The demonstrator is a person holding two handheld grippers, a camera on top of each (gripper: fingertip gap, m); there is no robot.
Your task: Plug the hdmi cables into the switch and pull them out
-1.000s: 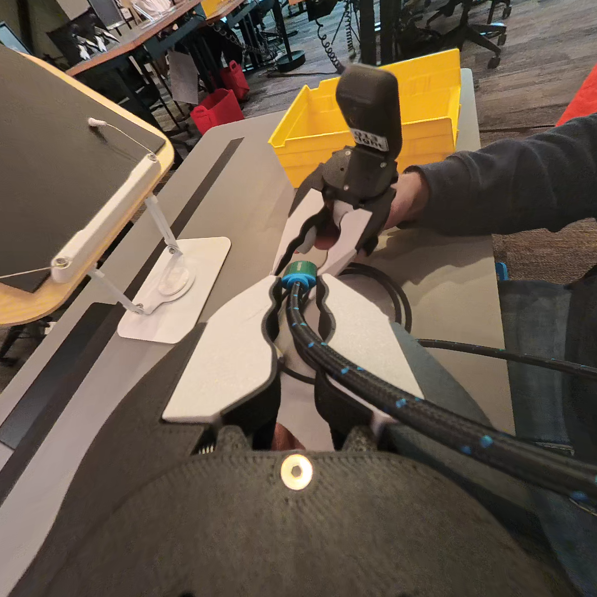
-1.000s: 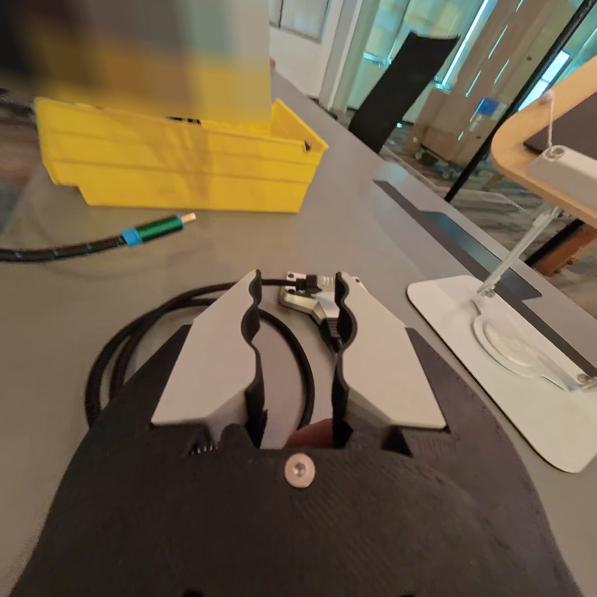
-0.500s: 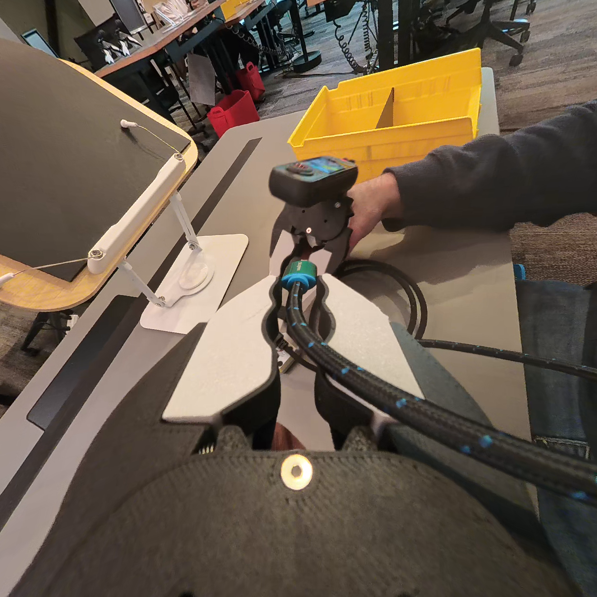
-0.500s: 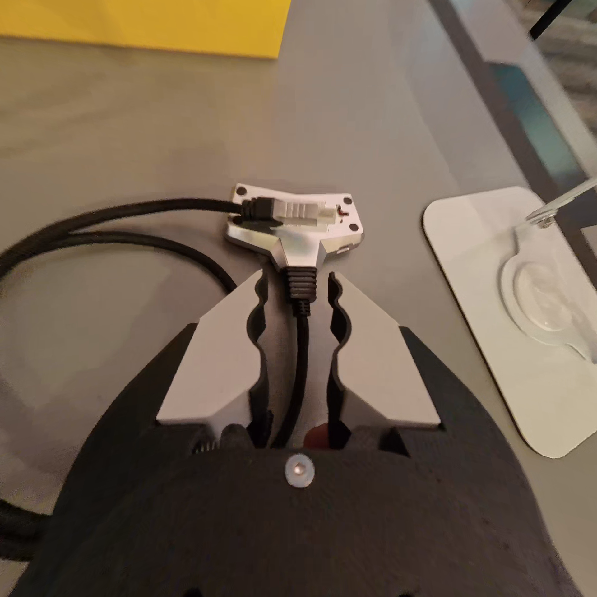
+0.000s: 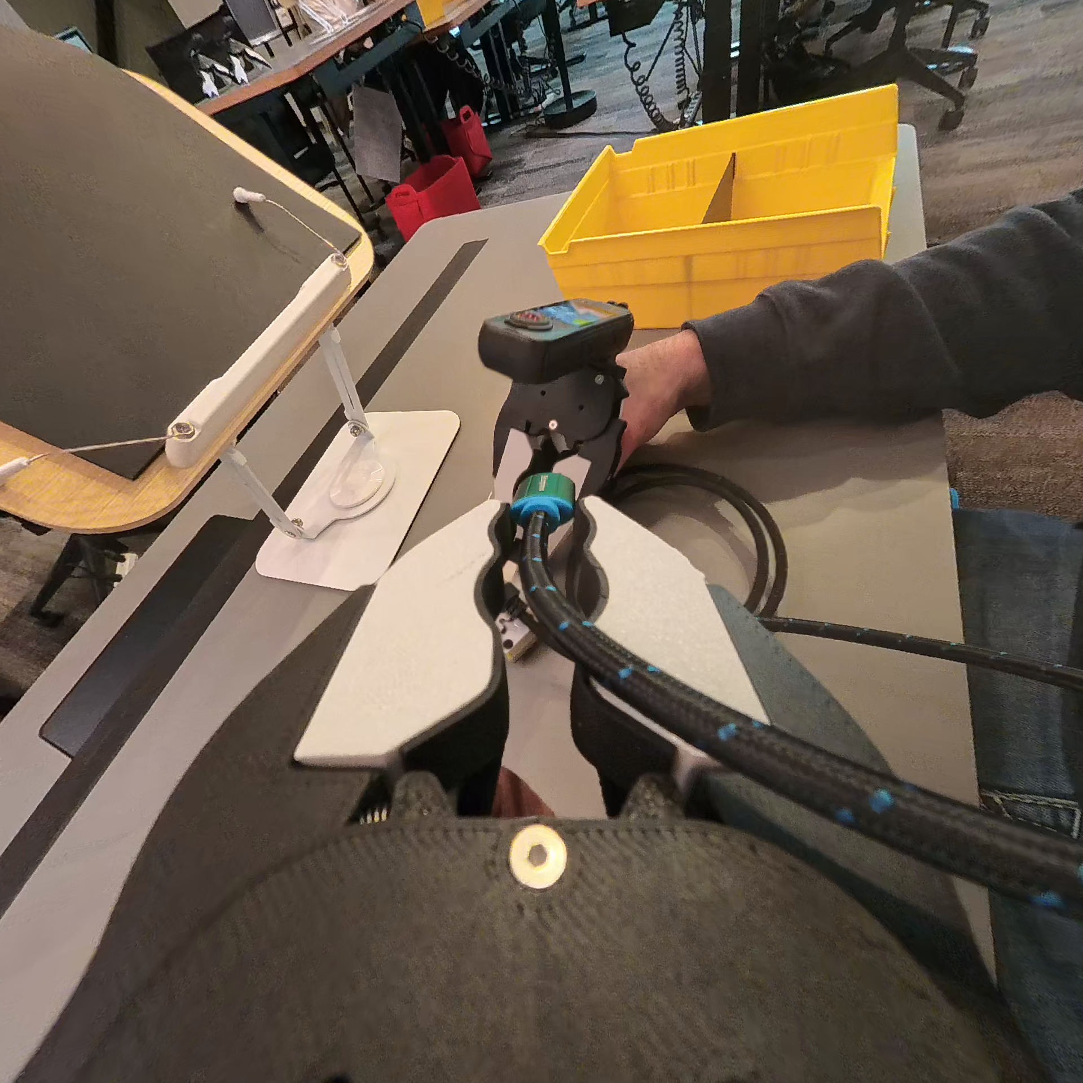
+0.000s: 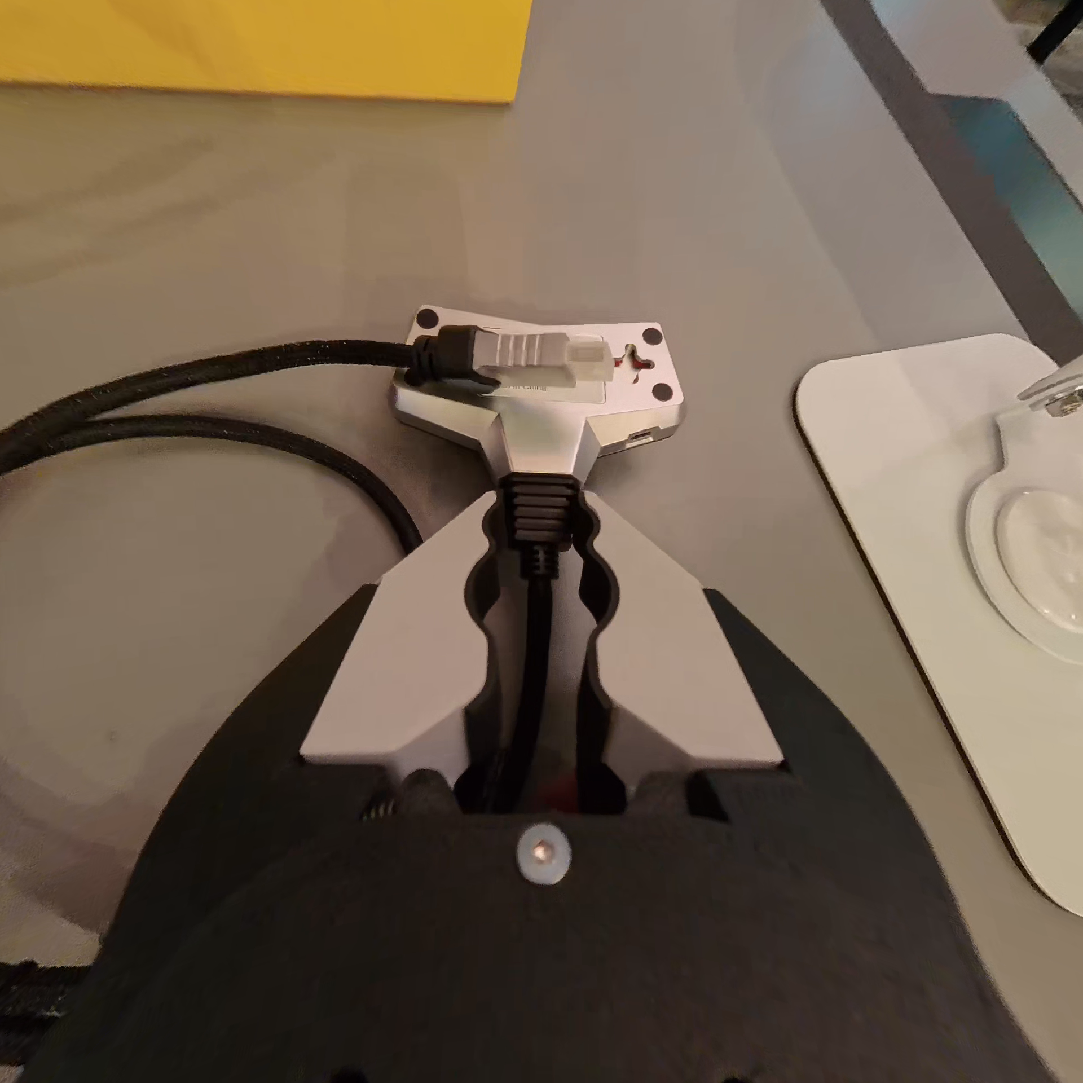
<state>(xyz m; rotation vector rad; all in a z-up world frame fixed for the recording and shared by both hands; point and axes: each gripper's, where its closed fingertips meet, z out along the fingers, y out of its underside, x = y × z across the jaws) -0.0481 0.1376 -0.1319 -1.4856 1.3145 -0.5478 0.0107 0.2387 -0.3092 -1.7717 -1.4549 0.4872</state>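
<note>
My left gripper [image 5: 539, 516] is shut on a black braided HDMI cable [image 5: 674, 680] just behind its green plug [image 5: 542, 486] with a blue collar, and holds it above the table. The silver switch [image 6: 539, 410] lies on the grey table; a corner of it shows under the left fingers [image 5: 516, 636]. A grey HDMI plug [image 6: 527, 351] on a black cable rests on top of the switch. My right gripper [image 6: 536, 510] points down and is shut on the black ribbed boot [image 6: 536, 513] of the switch's own cable. It also shows in the left wrist view [image 5: 557, 433].
A yellow bin [image 5: 721, 234] stands at the far end of the table [image 6: 644, 176]. A white stand base [image 6: 937, 527] carrying a tilted wooden board [image 5: 146, 264] is to the side. Black cable loops [image 5: 762, 527] lie by the switch. A person's dark sleeve [image 5: 879, 340] reaches across. One gripper's finger ends stand about 20 cm off the other's.
My right gripper tipped down, moved up to the switch and closed its fingers on the cable boot. My left gripper kept its hold on the green-plug cable and barely shifted.
</note>
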